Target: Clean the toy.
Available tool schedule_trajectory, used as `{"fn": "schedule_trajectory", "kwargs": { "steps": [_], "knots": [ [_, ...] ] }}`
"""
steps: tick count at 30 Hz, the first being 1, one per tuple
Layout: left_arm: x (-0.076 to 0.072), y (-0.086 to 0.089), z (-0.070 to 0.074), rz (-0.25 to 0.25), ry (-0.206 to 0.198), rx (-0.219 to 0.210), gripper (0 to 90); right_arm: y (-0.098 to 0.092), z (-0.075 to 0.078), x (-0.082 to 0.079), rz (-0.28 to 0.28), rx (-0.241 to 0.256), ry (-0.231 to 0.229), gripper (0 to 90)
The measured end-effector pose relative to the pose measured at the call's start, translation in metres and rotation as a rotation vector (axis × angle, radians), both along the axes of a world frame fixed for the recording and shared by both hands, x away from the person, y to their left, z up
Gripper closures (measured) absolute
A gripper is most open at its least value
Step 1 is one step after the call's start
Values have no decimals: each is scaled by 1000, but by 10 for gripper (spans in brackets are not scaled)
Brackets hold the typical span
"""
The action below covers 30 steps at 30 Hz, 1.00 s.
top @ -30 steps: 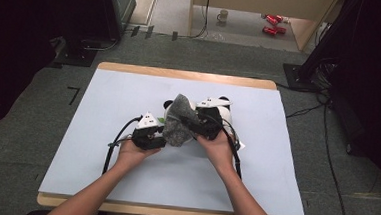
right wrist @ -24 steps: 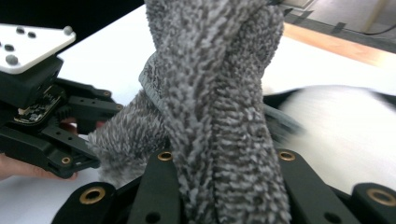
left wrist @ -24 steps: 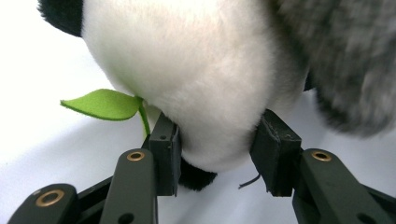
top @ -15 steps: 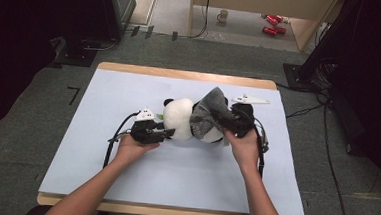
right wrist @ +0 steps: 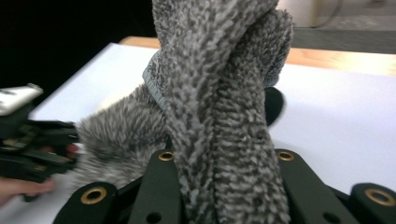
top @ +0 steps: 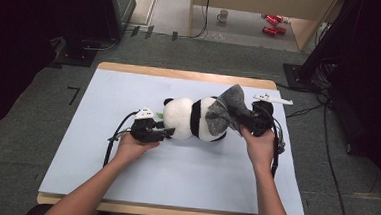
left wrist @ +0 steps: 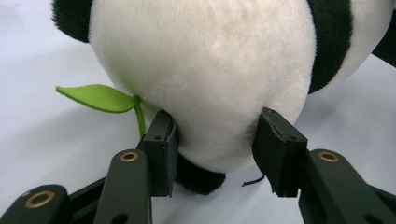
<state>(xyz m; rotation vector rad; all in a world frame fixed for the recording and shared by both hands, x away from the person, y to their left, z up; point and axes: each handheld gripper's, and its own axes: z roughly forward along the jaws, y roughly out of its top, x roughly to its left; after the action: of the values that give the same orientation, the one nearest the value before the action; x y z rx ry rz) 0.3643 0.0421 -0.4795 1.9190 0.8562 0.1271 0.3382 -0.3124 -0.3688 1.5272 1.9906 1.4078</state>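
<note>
Panda (top: 193,118) lies on pale blue table (top: 119,88); beyond, seemingly grey carpet (top: 39,98).

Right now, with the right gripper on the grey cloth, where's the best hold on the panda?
Probably the panda's round head end, from the person's left along the table. The left gripper already straddles it there, jaws either side of the soft white bulge near the green leaf, opposite the grey cloth.

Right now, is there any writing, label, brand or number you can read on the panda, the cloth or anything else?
None can be read.
Plush panda: no tag or lettering shows, just a green felt leaf.
Grey cloth: no label visible.
Red cans on the floor: any print is too small to read.
Mug: too small to tell.
</note>
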Motion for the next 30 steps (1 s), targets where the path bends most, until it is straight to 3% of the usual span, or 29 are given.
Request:
{"fn": "schedule_trajectory", "kwargs": {
  "steps": [5,12,25,30],
  "knots": [
    [-1,-1,0,6,1,1,503,14,10,-4,68,70,-41,758],
    [-6,-2,-1,14,-9,1,498,49,13,-3,170,91,-53,758],
    [-14,-4,-3,28,-35,-4,506,121,-17,12,308,-38,-15,755],
    [-15,-4,-3,25,-42,3,505,133,-30,13,297,-153,-40,746]
  ]
}}
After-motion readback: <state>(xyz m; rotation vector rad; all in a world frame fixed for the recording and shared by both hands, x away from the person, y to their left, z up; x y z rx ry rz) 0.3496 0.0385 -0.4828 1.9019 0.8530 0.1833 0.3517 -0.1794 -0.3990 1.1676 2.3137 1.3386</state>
